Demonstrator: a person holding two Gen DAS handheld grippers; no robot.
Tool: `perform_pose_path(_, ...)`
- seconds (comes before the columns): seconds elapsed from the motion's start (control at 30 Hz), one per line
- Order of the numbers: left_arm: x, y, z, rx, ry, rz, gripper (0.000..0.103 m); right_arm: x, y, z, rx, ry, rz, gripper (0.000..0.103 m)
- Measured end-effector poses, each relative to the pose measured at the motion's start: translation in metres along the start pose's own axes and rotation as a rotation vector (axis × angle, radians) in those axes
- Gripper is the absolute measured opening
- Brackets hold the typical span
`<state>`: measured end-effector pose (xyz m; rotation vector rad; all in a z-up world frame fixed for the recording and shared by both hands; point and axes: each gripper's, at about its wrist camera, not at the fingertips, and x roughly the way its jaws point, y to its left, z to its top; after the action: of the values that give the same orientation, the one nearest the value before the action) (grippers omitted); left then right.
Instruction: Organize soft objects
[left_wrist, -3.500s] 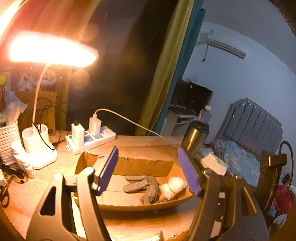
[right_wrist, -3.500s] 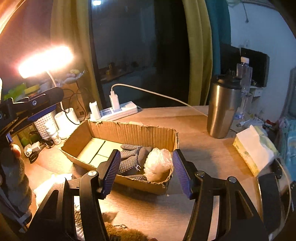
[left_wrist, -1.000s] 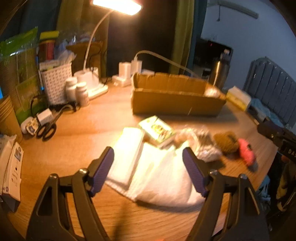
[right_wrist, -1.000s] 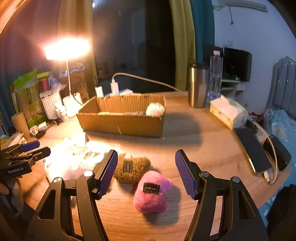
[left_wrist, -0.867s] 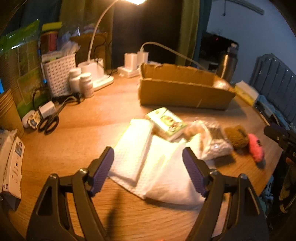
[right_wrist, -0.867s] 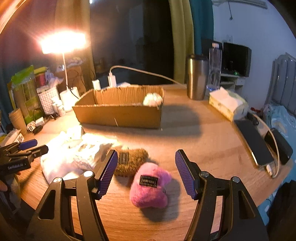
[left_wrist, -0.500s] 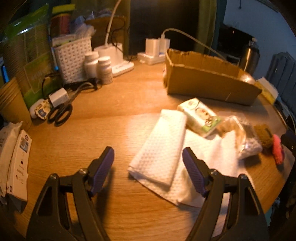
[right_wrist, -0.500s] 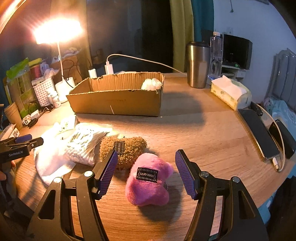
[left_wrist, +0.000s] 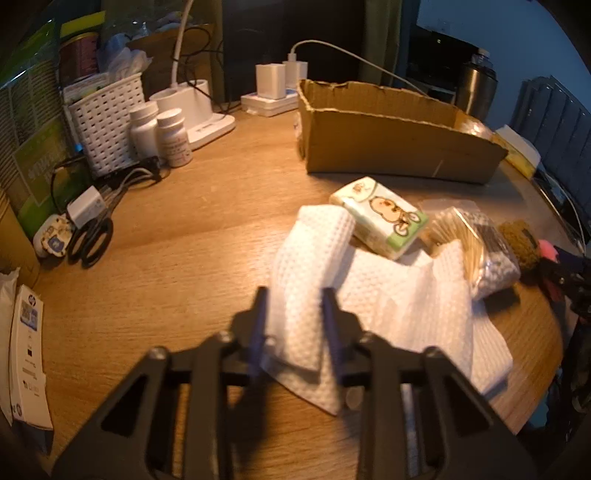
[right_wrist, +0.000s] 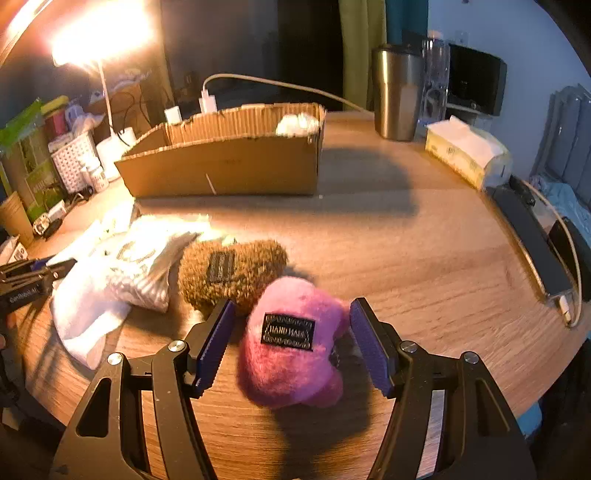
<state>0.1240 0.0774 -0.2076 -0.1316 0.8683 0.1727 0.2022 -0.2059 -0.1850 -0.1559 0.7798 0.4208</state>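
My left claw (left_wrist: 294, 321) is pinched narrow on the near end of the folded white waffle cloth (left_wrist: 312, 266); the cloth fills the gap between both pads. That cloth lies partly over a larger white waffle sheet (left_wrist: 406, 302) spread on the bench (left_wrist: 177, 236).

My right claw (right_wrist: 291, 341) stands wide, with a pad on either side of the pink plush (right_wrist: 291, 336). The right pad looks to be touching it, while a small gap shows at the left pad. The plush sits on the bench, label up, reading "HAND MADE".

Left wrist view only: tissue pack with cartoon print (left_wrist: 380, 216) just beyond the folded cloth, a clear bag of dark and tan items (left_wrist: 476, 247) beside it, scissors (left_wrist: 92, 240), two white pill bottles (left_wrist: 162, 133) and a white basket (left_wrist: 107, 118) at far left. Here the pink plush is only a sliver at the right edge.

Right wrist view only: brown plush (right_wrist: 232, 273) touching the pink one on its far-left side, steel tumbler (right_wrist: 397, 96), tissue box (right_wrist: 467, 155), a phone (right_wrist: 532, 240) near the right edge, and the lit desk lamp (right_wrist: 99, 33).

Both views: cardboard box (right_wrist: 225, 162) at the back of the bench. The right view shows something white (right_wrist: 297, 123) at its right end; the rest of the inside is hidden.
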Motion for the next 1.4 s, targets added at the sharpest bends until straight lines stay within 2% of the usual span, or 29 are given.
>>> perform_pose_path(0.1, -0.002, -0.001, -0.001, 0.005, 0.0, -0.01, 0.013, 0.004, 0.002, -0.003, -0.006, 0.016, -0.006, 0.066)
perform_pose_path(0.13, -0.004, -0.001, -0.002, -0.004, 0.0, -0.019, 0.013, 0.005, 0.002, -0.004, -0.007, 0.018, -0.008, 0.058)
perform_pose_path(0.2, -0.01, 0.002, -0.003, -0.026, -0.012, -0.03, 0.013, 0.005, 0.003, -0.004, -0.011, 0.021, -0.006, 0.05)
perform_pose_path(0.4, -0.042, 0.011, 0.008, -0.045, -0.11, -0.028, 0.013, 0.001, 0.004, -0.005, -0.026, 0.013, -0.001, 0.041)
perform_pose_path(0.9, -0.086, 0.008, 0.026, -0.036, -0.273, -0.088, 0.013, -0.034, 0.008, 0.014, -0.056, -0.098, -0.01, 0.04)
perform_pose_path(1.4, -0.105, -0.002, 0.039, -0.026, -0.331, -0.112, 0.013, -0.068, 0.018, 0.042, -0.085, -0.219, 0.004, 0.04)
